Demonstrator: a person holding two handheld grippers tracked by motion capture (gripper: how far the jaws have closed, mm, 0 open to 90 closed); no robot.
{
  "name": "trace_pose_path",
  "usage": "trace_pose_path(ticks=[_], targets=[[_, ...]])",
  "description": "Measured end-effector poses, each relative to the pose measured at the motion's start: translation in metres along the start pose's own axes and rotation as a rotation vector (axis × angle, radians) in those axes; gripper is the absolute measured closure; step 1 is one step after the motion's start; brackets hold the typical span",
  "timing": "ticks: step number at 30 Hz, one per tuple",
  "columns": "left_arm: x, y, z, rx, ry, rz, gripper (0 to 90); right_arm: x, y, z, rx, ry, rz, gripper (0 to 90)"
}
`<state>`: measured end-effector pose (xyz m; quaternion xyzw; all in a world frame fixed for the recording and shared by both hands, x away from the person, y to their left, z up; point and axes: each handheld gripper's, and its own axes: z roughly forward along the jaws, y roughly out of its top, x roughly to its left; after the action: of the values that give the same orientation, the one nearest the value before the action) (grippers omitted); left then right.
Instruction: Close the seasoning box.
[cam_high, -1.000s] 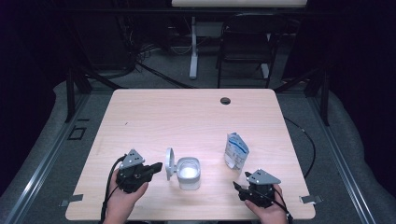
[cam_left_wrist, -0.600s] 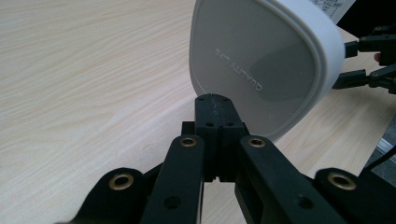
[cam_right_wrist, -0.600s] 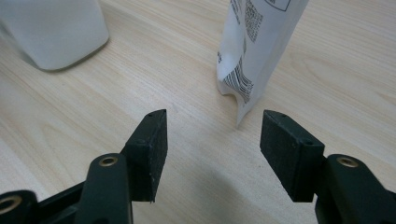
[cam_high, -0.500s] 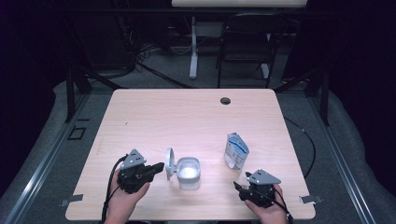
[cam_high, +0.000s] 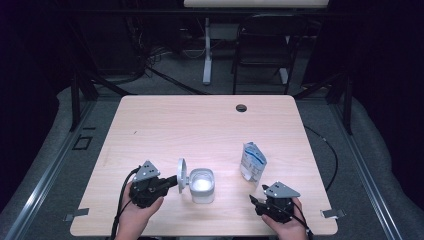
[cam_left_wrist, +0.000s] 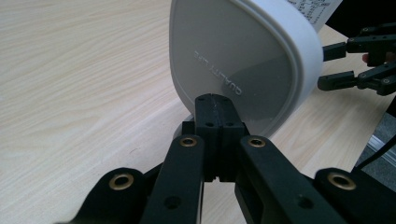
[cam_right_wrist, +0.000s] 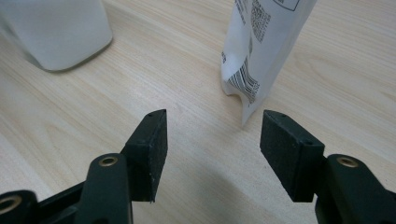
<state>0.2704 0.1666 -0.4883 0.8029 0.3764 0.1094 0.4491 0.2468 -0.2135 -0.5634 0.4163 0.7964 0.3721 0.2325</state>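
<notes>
Left gripper view: lid (cam_left_wrist: 243, 60) pinched upright (jaws closed).

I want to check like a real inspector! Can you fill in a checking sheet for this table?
Surface: light wooden table, bare apart from the job's things.
Job's things: white lidless plastic tub; round white plastic lid held on edge beside it; white printed pouch standing upright.
Clutter: nothing seen.
Grippers: left gripper shut on the lid; right gripper open, near the pouch.
Cables: black gripper cable.
Surroundings: dark chair, grey floor.
</notes>
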Motion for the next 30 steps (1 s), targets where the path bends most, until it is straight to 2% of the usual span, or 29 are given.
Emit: trace_pose_path(ticks=[18,26,30], targets=[[-0.011,0.003,0.005,-0.011,-0.042,0.02,90.0,0.0,-0.001,0.001,0.008,-0.001,-0.002,41.2],[-0.013,0.004,0.003,-0.023,-0.048,0.024,90.0,-0.001,-0.001,0.0,0.002,-0.001,-0.003,41.2],[-0.014,0.005,0.002,-0.009,-0.047,0.026,90.0,-0.001,0.0,0.0,0.002,0.0,-0.003,41.2]])
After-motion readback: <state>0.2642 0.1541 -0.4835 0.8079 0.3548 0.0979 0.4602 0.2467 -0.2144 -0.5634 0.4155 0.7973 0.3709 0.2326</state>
